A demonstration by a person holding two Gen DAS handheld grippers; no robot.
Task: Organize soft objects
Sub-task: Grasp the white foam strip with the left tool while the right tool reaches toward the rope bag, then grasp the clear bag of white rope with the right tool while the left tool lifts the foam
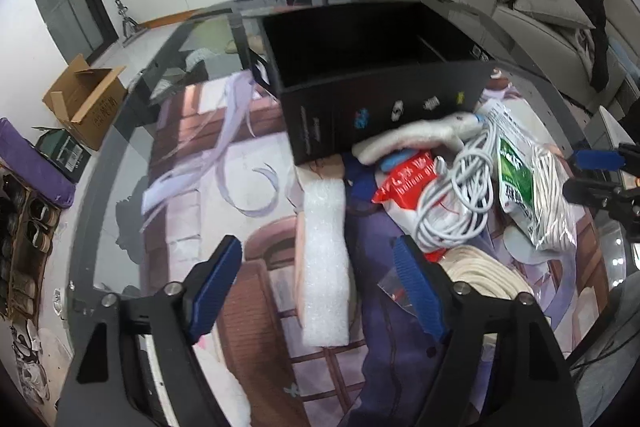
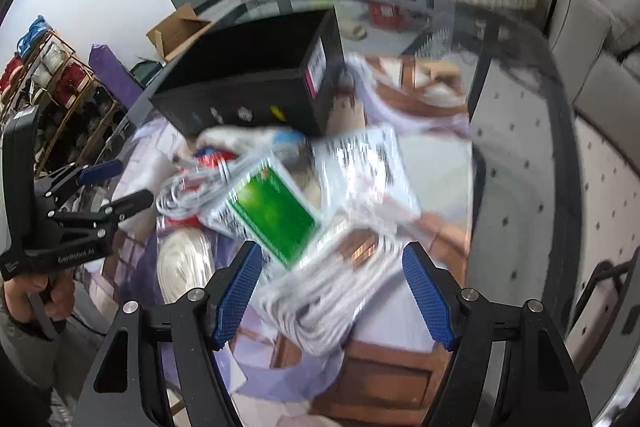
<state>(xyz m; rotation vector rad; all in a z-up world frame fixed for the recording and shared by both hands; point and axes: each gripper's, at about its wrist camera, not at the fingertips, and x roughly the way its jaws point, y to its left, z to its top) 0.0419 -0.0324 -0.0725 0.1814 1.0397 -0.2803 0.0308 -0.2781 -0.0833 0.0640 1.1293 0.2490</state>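
Left gripper (image 1: 320, 291) jaws apart, empty, over white foam strip (image 1: 325, 267) on tabletop (image 1: 120, 163). Right gripper (image 2: 332, 291) parted, empty, above bagged white cord (image 2: 340, 291). Only right-wrist view shows person's hand (image 2: 40, 297).

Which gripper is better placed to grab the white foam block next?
Left. The left gripper is open with the white foam block lying straight between its fingers. The right gripper hangs over the bagged white rope instead, with the foam outside its view.
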